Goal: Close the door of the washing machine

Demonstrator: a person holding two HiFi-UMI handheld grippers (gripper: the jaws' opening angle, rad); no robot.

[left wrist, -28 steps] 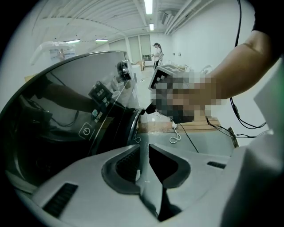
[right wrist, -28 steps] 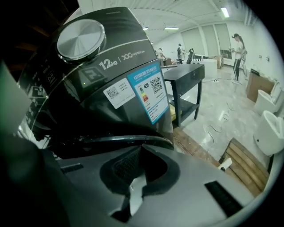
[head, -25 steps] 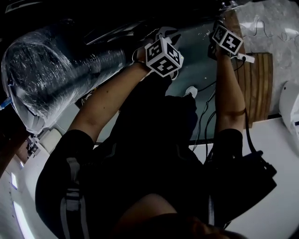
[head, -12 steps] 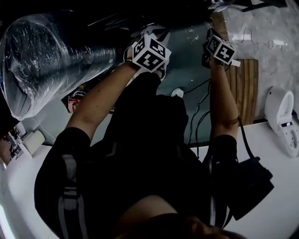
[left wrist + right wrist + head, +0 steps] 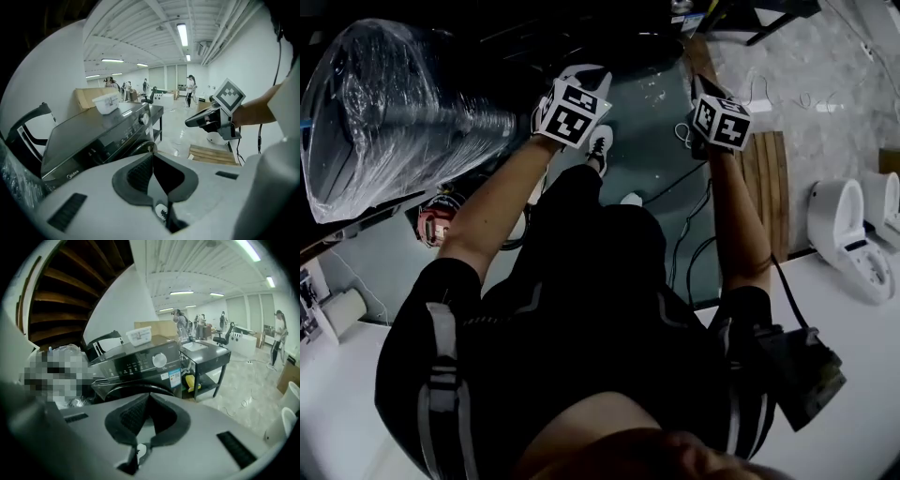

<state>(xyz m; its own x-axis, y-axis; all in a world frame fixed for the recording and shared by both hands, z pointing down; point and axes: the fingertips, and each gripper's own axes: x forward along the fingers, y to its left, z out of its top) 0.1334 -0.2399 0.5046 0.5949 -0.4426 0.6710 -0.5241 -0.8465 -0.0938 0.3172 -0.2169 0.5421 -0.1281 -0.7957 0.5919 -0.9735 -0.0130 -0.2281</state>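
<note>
The dark washing machine stands ahead, with a round knob on its panel and a white box on top. Only the upper rim of its round door shows above my right gripper, which is shut and empty. The washing machine lies to the left of my left gripper. Its jaws have just closed with nothing between them. My right gripper's marker cube hangs in the air at the right. Both marker cubes are raised in the head view.
A plastic-wrapped bundle fills the upper left. A wooden pallet, floor cables and white toilets lie to the right. A black table stands beside the machine. People walk far off.
Both grippers have risen and drawn back from the machine. The head view has swung, so the pallet and white toilets now show at the right.
</note>
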